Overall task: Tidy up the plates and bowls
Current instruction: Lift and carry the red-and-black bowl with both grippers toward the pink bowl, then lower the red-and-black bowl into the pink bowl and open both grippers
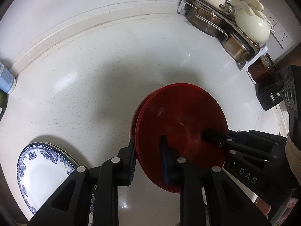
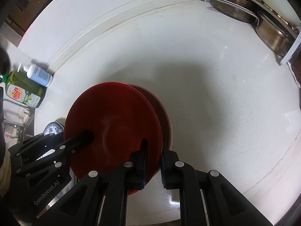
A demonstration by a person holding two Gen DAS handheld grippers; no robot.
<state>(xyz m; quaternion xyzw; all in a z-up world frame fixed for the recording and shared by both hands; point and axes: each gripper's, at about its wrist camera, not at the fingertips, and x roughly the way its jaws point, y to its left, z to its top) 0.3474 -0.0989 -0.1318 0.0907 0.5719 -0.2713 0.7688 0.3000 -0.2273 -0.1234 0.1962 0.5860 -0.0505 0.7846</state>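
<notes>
both grippers straddle opposite rims of the stacked red bowls: the left gripper at 6 o'clock in its view, jaws slightly parted around the rim with contact unclear, and the right gripper nearly closed on the far rim, one finger inside. bowls sit mid-counter, with a blue-patterned plate at 8 o'clock and a pot rack at 1 o'clock. judgement: release one side at a time, withdraw fingers vertically to avoid tipping the stack.

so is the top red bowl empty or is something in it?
Empty of contents: the top red bowl's interior shows bare and glossy; only one finger each of the left gripper and right gripper reaches inside.
</notes>
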